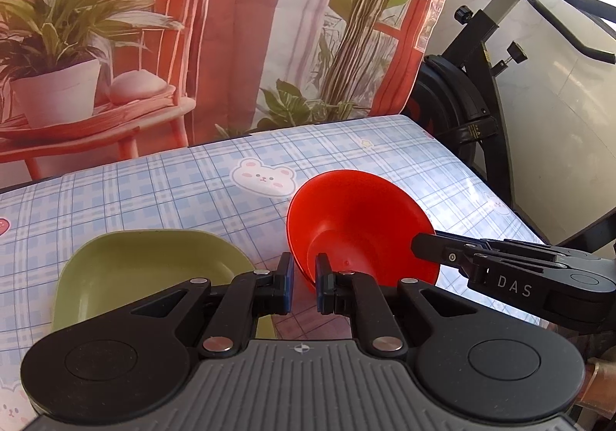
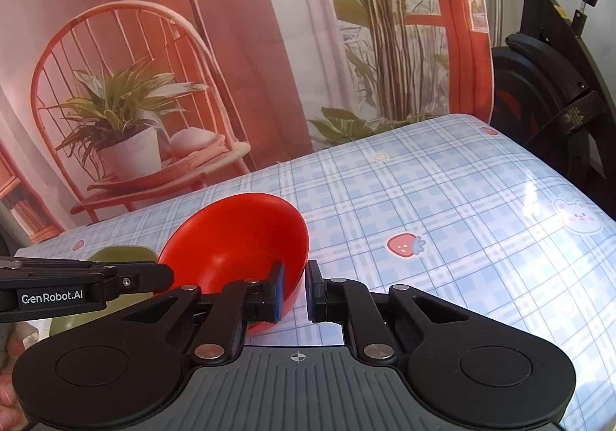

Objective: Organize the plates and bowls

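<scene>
A table [image 1: 154,184] in a blue plaid cloth with bear and strawberry prints stands before a printed backdrop [image 1: 231,26]; an exercise bike [image 1: 481,92] is at right. One green plate [image 1: 146,269] lies flat at left. One red bowl [image 1: 362,223] is tilted just right of it. The left gripper [image 1: 304,284] pinches its near rim; the right gripper [image 2: 294,290] pinches its opposite rim.

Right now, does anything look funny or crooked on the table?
Yes. The red bowl is tipped up on its side instead of sitting flat. Both the left gripper and the right gripper pinch its rim from opposite sides. The green plate beside it lies flat on the tablecloth.
</scene>
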Available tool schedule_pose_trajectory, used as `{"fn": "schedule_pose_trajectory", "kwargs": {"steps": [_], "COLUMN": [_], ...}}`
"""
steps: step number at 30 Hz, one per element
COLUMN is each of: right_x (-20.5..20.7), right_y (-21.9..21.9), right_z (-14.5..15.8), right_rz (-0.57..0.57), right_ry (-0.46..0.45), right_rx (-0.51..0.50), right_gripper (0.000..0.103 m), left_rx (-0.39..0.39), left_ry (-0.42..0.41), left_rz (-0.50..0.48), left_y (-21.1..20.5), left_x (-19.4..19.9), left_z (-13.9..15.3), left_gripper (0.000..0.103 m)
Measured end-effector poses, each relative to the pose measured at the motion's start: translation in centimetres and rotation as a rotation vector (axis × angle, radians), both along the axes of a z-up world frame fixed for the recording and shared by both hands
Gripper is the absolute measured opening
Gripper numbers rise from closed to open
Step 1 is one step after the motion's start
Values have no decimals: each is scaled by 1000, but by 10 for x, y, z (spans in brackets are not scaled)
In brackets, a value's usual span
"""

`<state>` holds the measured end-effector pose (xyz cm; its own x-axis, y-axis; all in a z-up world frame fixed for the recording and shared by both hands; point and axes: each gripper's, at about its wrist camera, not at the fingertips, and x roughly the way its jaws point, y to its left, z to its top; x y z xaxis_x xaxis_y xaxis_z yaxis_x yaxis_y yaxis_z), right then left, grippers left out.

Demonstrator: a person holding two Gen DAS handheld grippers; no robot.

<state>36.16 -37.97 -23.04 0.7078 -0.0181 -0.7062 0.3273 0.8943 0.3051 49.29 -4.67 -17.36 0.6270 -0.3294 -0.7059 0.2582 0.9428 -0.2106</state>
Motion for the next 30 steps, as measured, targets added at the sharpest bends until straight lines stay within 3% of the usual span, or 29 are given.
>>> {"fn": "schedule_pose_trajectory", "kwargs": {"steps": [16, 30], "right_x": [-54, -117], "right_y": [26, 61], "right_z": [61, 74], "right_rz": [-41, -66], "right_ry": [-82, -47], "right_rx": [30, 36], "right_gripper": [10, 11], "left_rx": [17, -24], "left_ry": [-88, -61], "left_rz": [20, 25], "left_y": [2, 11], "left_x": [-69, -133], "left_z": [52, 57], "left_gripper": [12, 13]}}
